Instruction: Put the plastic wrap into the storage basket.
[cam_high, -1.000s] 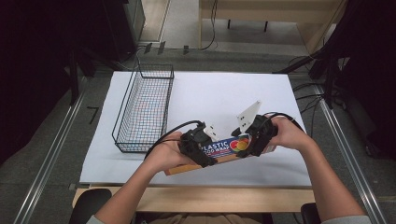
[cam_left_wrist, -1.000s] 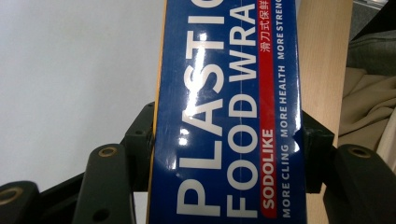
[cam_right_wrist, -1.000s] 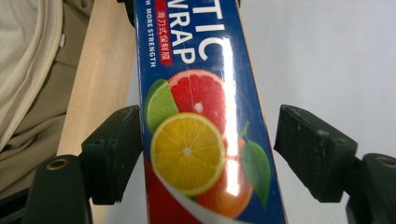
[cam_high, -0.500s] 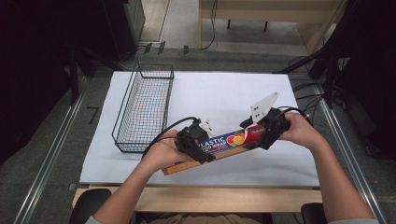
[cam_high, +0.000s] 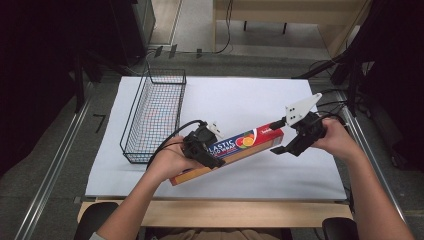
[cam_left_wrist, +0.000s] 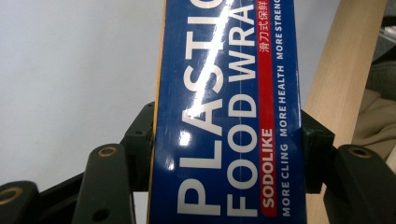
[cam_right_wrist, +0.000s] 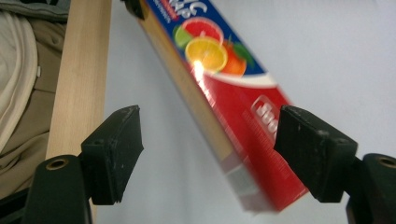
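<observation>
A long blue and red plastic food wrap box (cam_high: 240, 144) is held tilted above the white mat, its far end higher. My left gripper (cam_high: 202, 150) is shut on its blue middle; in the left gripper view both pads (cam_left_wrist: 140, 140) press the sides of the box (cam_left_wrist: 229, 116). My right gripper (cam_high: 278, 136) is open at the box's red end. In the right gripper view that end of the box (cam_right_wrist: 243, 121) lies between the wide-spread fingers (cam_right_wrist: 116, 149), close to the right one, with a clear gap on the left.
A black wire basket (cam_high: 155, 115) stands on the left of the white mat (cam_high: 240, 95). The table's wooden front edge (cam_high: 210, 210) runs below the hands. Cables trail off the right side of the table.
The right gripper has moved right and up, away from the box's end. The box has tilted, its right end raised. The left gripper has stayed in place on the box.
</observation>
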